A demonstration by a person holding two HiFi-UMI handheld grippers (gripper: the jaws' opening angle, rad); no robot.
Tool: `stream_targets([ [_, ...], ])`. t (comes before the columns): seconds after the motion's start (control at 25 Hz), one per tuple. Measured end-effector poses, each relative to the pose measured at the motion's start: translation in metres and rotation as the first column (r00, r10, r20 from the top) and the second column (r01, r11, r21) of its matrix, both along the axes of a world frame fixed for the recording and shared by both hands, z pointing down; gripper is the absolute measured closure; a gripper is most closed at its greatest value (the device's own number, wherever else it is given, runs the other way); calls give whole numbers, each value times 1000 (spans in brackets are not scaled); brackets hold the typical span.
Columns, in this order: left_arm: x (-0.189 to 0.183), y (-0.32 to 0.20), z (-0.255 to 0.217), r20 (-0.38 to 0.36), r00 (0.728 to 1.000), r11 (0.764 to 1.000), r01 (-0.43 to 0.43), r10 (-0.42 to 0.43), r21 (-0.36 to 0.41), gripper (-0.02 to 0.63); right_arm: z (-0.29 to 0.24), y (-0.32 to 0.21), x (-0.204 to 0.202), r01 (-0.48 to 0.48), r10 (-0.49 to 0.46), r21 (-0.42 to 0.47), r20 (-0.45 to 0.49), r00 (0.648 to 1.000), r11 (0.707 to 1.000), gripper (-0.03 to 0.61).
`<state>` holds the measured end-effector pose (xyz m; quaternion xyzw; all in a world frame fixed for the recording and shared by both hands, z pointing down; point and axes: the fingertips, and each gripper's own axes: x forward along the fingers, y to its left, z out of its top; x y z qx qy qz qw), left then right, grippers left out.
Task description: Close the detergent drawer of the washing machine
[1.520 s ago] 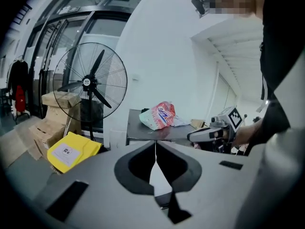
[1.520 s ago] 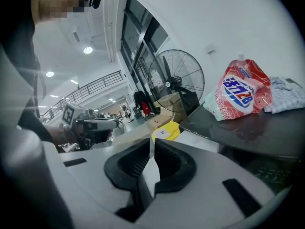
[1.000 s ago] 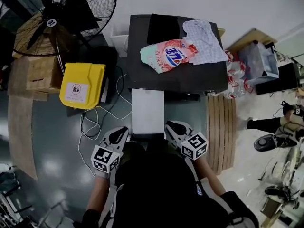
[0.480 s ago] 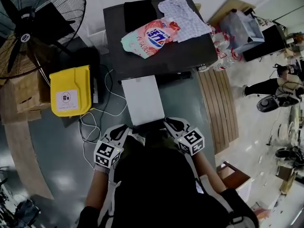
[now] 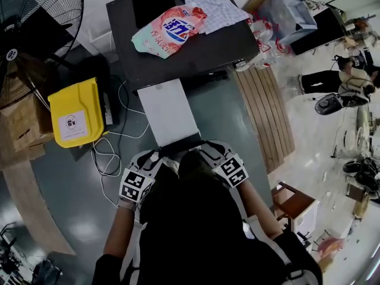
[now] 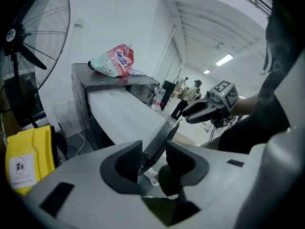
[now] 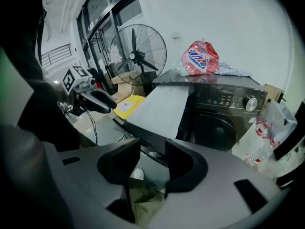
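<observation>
The washing machine [image 5: 199, 55] is dark grey, its drawer [image 5: 169, 111] white with a black front. The detergent bag [image 5: 169, 29] is pink, green and blue; the bin [image 5: 74, 117] yellow.

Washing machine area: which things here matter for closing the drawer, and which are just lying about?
For the job: washing machine, white drawer pulled out, left gripper, right gripper (both jaws have just been opening, drawer's front edge between them).
Lying about: detergent bag, cloth, fan, yellow box, cables.

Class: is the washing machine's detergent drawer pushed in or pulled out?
Pulled out: the white drawer juts far from the dark washing machine.
</observation>
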<state>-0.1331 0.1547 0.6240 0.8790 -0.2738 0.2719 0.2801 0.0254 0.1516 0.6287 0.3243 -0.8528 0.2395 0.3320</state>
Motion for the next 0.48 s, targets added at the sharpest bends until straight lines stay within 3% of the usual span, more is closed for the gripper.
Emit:
stream_targets([
  [0.2, 4, 7, 24, 64, 997, 999, -30, 32, -31, 431, 23, 4, 6, 21, -22, -23, -48, 999, 1000, 410],
  [0.48, 9, 14, 55, 147, 988, 998, -40, 48, -58, 426, 48, 3, 6, 76, -80, -51, -70, 994, 996, 408],
])
